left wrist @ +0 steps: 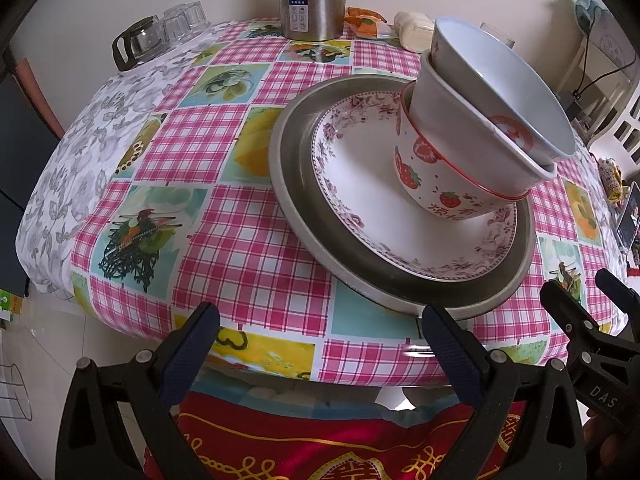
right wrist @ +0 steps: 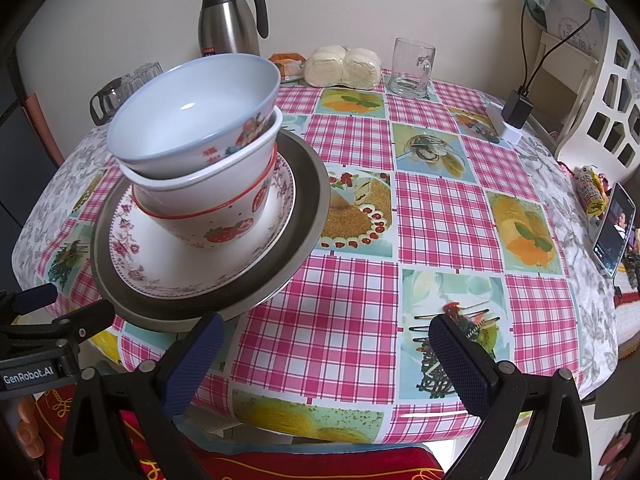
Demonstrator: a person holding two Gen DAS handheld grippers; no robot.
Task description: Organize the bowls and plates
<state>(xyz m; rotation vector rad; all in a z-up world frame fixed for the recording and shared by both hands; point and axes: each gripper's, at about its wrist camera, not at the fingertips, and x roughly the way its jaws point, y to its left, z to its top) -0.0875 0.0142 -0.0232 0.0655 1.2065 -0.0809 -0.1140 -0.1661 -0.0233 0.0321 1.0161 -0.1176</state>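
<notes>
A stack stands on the checked tablecloth: a grey metal plate (left wrist: 292,184) (right wrist: 308,200) at the bottom, a floral white plate (left wrist: 352,160) (right wrist: 160,256) on it, then a strawberry bowl (left wrist: 436,176) (right wrist: 228,216), a white bowl (left wrist: 452,120) (right wrist: 208,172) and a pale blue bowl (left wrist: 504,80) (right wrist: 192,108) nested on top. My left gripper (left wrist: 320,344) is open and empty at the table's near edge, just left of the stack. My right gripper (right wrist: 326,354) is open and empty, right of the stack.
A steel thermos jug (left wrist: 312,0) (right wrist: 230,20) stands at the back. Glass cups and a glass pot (left wrist: 140,42) sit back left. Wrapped buns (right wrist: 342,66), a glass mug (right wrist: 410,66), a charger (right wrist: 516,110) and a phone (right wrist: 614,228) lie to the right.
</notes>
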